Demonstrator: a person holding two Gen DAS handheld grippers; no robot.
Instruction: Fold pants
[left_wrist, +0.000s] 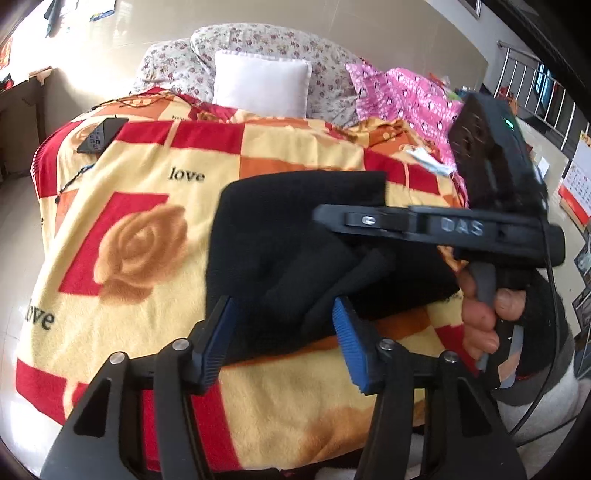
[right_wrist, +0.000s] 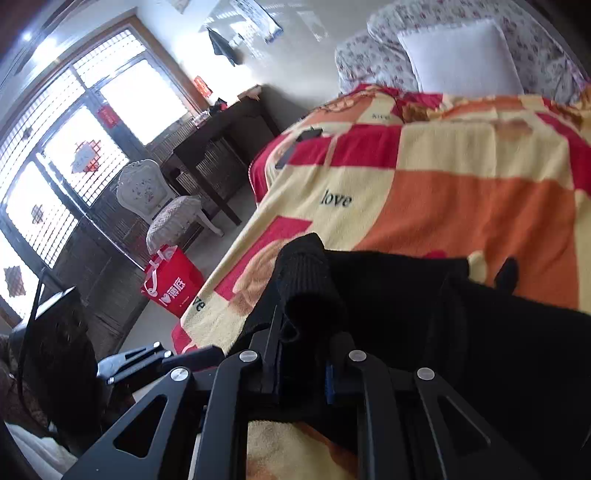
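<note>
The black pants lie bunched and partly folded on a red, yellow and orange blanket on the bed. My left gripper is open, its blue pads on either side of the near edge of the pants, holding nothing. My right gripper is shut on a ribbed black fold of the pants and lifts it off the blanket. The right gripper also shows in the left wrist view, hand-held, reaching over the pants from the right.
A white pillow and flowered bedding lie at the bed's head, pink fabric to the right. A dark flat object lies on the blanket's far left. Beside the bed stand a red bag, a chair and a dark desk.
</note>
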